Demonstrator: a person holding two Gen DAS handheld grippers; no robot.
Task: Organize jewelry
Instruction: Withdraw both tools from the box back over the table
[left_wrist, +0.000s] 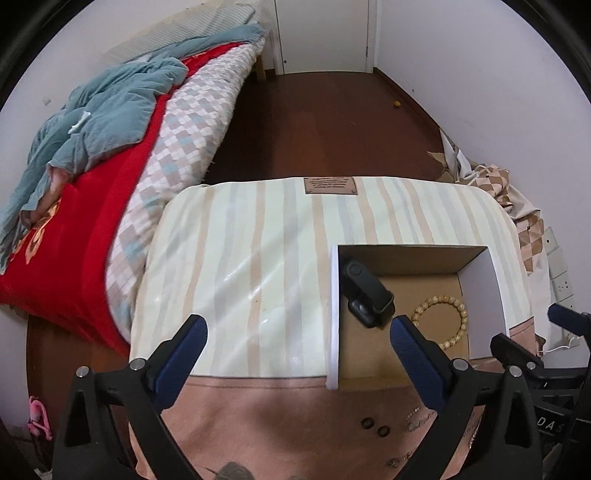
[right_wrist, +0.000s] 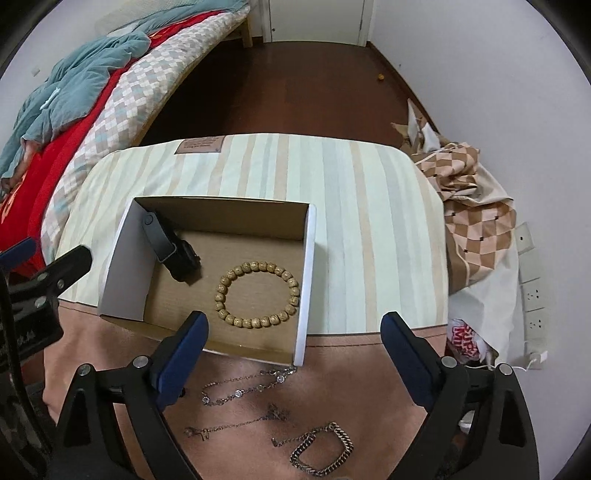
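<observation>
Right wrist view: right gripper (right_wrist: 293, 332) is spread wide and empty above the near edge of the cardboard box (right_wrist: 308, 273). Inside the box lie a wooden bead bracelet (right_wrist: 256, 293) and a black smartwatch (right_wrist: 173, 247) leaning on the left wall. Outside, on the pink cloth (right_wrist: 351, 354), remain a crystal-station chain (right_wrist: 243, 387), a thin pendant necklace (right_wrist: 236, 424) and a curb-link bracelet (right_wrist: 321, 452). Left gripper (left_wrist: 297, 341) is likewise wide and empty.

Hazards, as judged: thin chains lie flat on soft fabric, so the pads may pinch cloth or slip off. The crystal chain touches the box corner and may snag.
</observation>
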